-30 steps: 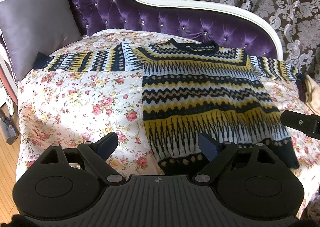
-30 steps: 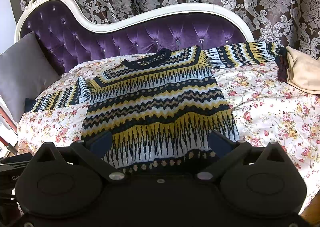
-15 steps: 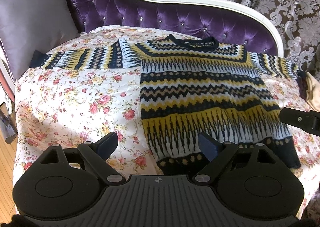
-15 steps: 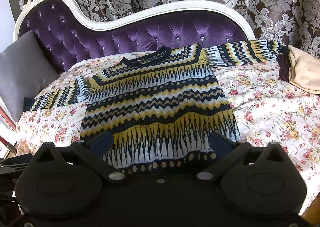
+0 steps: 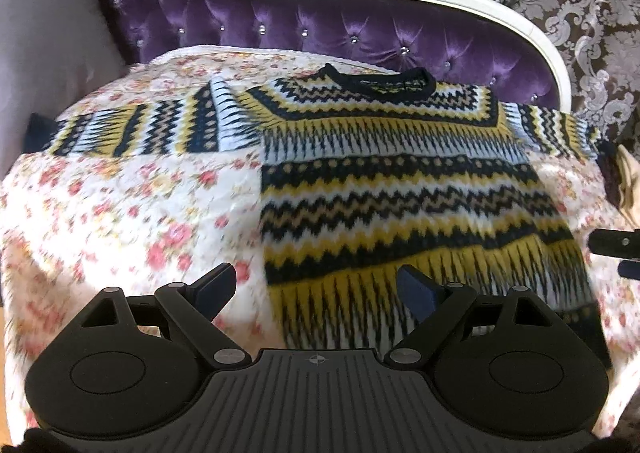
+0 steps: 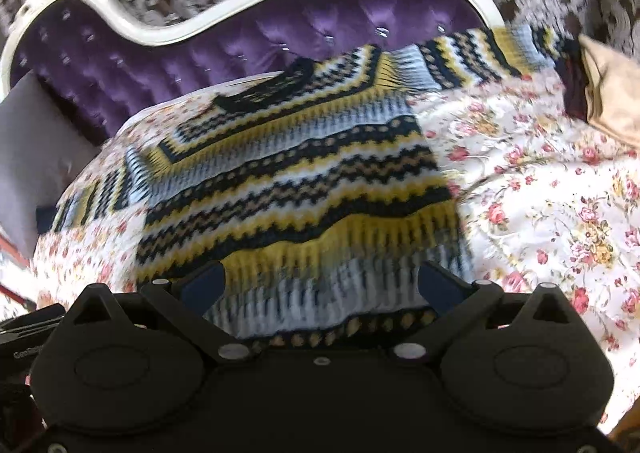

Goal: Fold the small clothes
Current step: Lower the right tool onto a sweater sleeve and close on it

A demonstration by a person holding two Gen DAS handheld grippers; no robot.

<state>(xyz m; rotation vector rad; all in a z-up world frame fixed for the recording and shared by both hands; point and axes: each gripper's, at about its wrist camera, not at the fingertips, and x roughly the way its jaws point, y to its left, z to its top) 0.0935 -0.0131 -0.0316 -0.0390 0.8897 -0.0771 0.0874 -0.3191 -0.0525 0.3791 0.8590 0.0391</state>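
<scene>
A: Where's the sweater [image 5: 400, 189] right now?

B: Spread flat, front up, on the floral bedspread [image 5: 132, 213], collar toward the purple headboard [image 5: 320, 33], both sleeves stretched out sideways and the hem nearest us. Nothing looks folded yet.

A: So the step is the first grab?

B: I'd judge so. The sensible way is to come in low at the sweater's hem corners, one gripper per side, and pinch only the knit, not the bedspread under it. Then lift both evenly so the patterned bands stay straight.

A: And the tools?

B: The left gripper [image 5: 316, 285] has its jaws spread wide, empty, hovering above the sweater's lower left edge; one finger sits over bedspread, the other over the knit. The right gripper [image 6: 320, 281] is likewise wide apart and holds nothing, poised above the sweater's hem. Neither appears to touch fabric, though both views are blurred.

A: Any snag?

B: A tan cloth [image 6: 612, 101] lies beyond the sweater's right sleeve; keep clear of it.
</scene>
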